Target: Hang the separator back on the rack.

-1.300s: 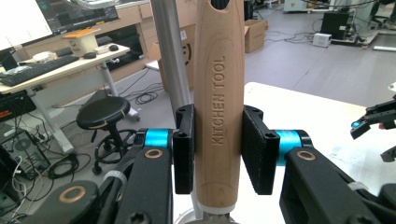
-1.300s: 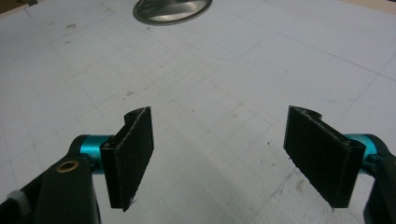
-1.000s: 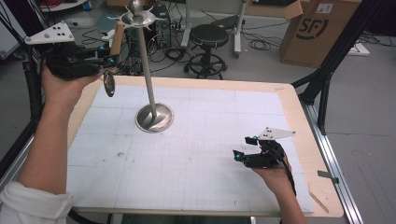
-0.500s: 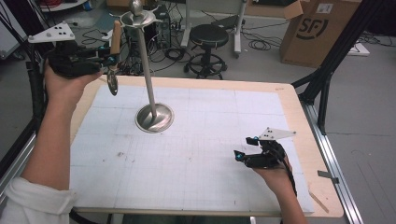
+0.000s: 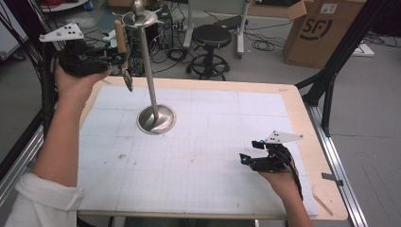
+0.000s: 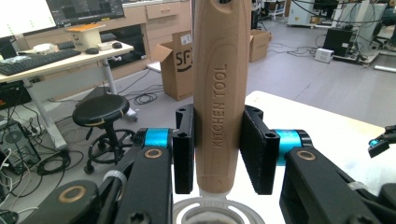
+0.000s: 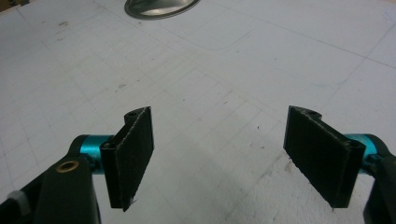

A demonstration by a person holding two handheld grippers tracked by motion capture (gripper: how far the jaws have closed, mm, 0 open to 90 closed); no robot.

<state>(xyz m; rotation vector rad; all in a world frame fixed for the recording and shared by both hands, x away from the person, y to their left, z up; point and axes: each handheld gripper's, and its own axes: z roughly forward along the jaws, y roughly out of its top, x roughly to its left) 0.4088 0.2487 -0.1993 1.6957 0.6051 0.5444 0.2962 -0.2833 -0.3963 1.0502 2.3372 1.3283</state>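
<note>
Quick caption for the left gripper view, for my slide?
Left gripper clamped on a wooden kitchen tool handle, held upright above the table edge.

The kitchen tool [image 5: 122,54] has a light brown wooden handle [image 6: 219,93] with the words KITCHEN TOOL on it. It hangs straight down, wood part on top and a small shiny metal end [image 5: 128,81] at the bottom. It is up in the air over the far left corner of the table, just beside the tall silver stand [image 5: 150,80], near its round top
</note>
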